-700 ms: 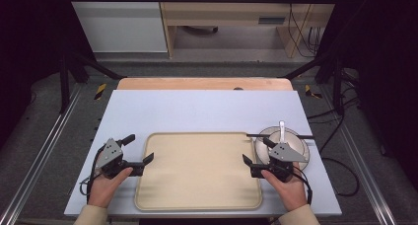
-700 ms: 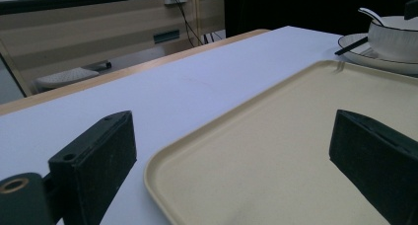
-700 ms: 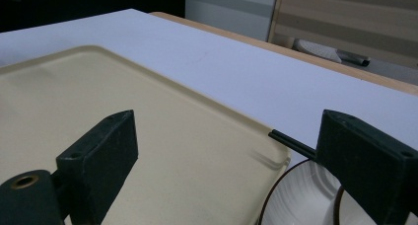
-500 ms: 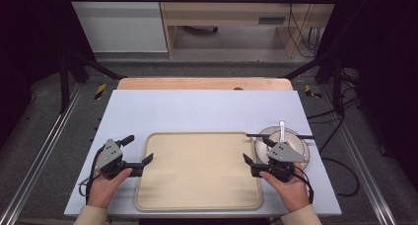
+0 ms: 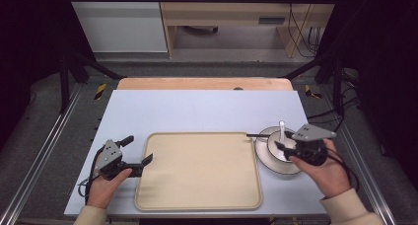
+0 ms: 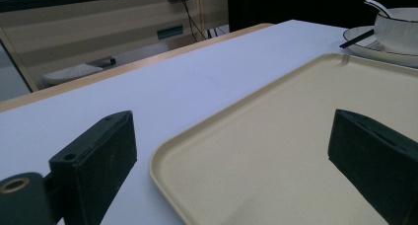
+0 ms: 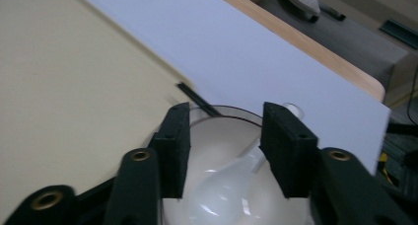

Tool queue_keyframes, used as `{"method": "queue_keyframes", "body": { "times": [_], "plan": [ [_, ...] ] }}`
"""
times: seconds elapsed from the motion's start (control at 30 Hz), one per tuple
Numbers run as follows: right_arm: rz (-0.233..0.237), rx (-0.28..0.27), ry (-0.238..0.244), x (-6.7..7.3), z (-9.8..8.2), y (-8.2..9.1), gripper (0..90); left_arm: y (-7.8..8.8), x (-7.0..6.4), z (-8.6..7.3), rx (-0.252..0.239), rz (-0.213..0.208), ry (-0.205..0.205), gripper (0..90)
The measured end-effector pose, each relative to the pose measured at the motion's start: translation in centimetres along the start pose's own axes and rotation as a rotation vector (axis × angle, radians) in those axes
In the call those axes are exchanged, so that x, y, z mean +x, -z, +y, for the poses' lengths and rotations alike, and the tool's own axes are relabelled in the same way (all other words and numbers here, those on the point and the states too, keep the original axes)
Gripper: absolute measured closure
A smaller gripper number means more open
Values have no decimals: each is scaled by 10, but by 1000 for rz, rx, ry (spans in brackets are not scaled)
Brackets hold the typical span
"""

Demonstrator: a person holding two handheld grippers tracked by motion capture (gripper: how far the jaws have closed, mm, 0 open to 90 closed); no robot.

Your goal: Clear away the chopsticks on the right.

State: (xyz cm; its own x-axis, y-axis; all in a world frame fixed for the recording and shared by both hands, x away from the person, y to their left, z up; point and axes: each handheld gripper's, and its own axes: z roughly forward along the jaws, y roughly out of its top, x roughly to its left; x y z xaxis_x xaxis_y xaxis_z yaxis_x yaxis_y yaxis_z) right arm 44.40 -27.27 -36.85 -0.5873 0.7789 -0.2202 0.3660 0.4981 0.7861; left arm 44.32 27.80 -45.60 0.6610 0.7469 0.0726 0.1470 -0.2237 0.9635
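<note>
A pale blue tabletop (image 5: 197, 111) with a wooden far edge carries a beige tray (image 5: 197, 170) at its near edge and a bowl (image 5: 277, 147) near its right edge, over which the right gripper (image 5: 286, 147) hovers part-open and empty, while the left gripper (image 5: 138, 153) gapes empty at the tray's left rim.

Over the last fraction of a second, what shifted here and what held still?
The right gripper has moved up and right from beside the tray's edge to hover above the bowl; its fingers are apart, gripping nothing. The left gripper stays open at the tray's left edge. Bowl, spoon, plate, chopsticks and tray lie as before.
</note>
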Motion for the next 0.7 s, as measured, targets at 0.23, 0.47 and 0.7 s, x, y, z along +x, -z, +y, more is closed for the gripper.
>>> {"method": "queue_keyframes", "body": {
  "times": [0.23, 0.47, 0.7],
  "plan": [
    [-72, 57, -77, -66, -10, -11, 808, -2, 0, -1, 0, -4, -1, 44],
    [-94, 137, -173, -107, -31, -43, 900, -2, 1, -1, 2, -1, -2, 48],
    [-102, 233, -231, -123, -47, -71, 900, -3, 1, -2, 5, -1, -1, 49]
  ]
}}
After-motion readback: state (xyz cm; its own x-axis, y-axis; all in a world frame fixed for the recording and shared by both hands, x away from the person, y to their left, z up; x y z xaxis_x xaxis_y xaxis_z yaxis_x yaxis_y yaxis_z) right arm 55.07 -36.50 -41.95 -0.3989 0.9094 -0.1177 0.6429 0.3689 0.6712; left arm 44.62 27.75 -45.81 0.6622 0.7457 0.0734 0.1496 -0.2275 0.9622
